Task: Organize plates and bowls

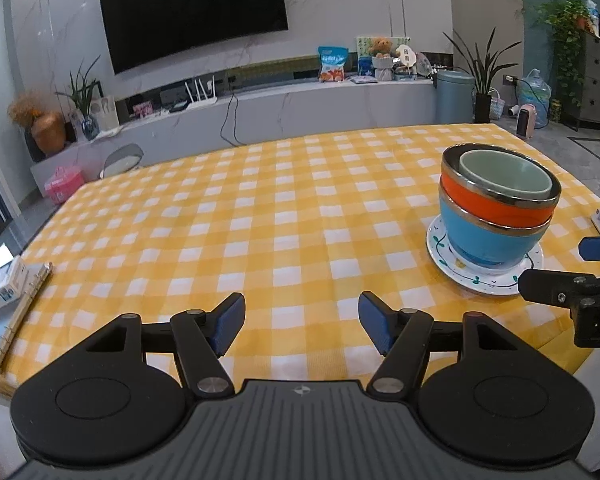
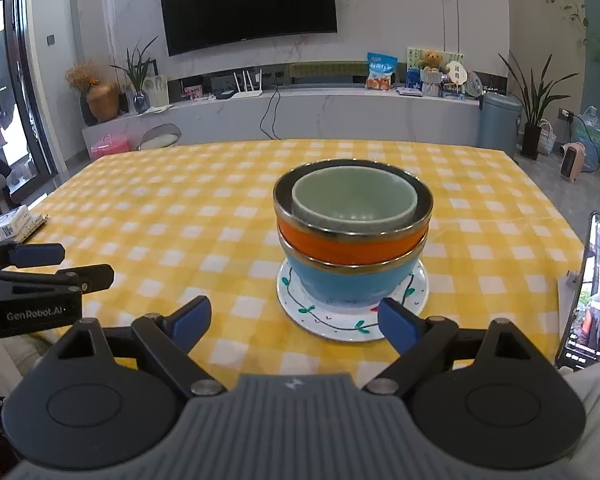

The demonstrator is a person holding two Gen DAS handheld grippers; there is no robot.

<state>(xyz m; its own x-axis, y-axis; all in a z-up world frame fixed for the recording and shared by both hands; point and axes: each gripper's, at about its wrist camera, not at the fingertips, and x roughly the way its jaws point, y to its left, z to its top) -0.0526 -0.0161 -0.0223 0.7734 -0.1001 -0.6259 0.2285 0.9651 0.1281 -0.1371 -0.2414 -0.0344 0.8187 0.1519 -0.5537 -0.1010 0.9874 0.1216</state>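
Three bowls are nested on a white plate [image 2: 328, 322] with a green vine pattern: a blue bowl [image 2: 352, 284] at the bottom, an orange bowl [image 2: 352, 245] inside it, and a pale green bowl [image 2: 354, 198] on top. In the left wrist view the same plate [image 1: 440, 256], blue bowl [image 1: 488, 240], orange bowl [image 1: 492, 204] and green bowl [image 1: 504, 176] sit at the right. My right gripper [image 2: 294, 320] is open just in front of the plate, nothing between its fingers. My left gripper [image 1: 302, 328] is open over bare tablecloth, left of the stack.
A yellow checked cloth [image 1: 260, 220] covers the table. A phone [image 2: 588, 296] stands propped at the right edge. A white box [image 1: 0, 288] and a ring binder [image 1: 24, 312] lie at the left edge. Beyond the table are a TV wall and a low cabinet.
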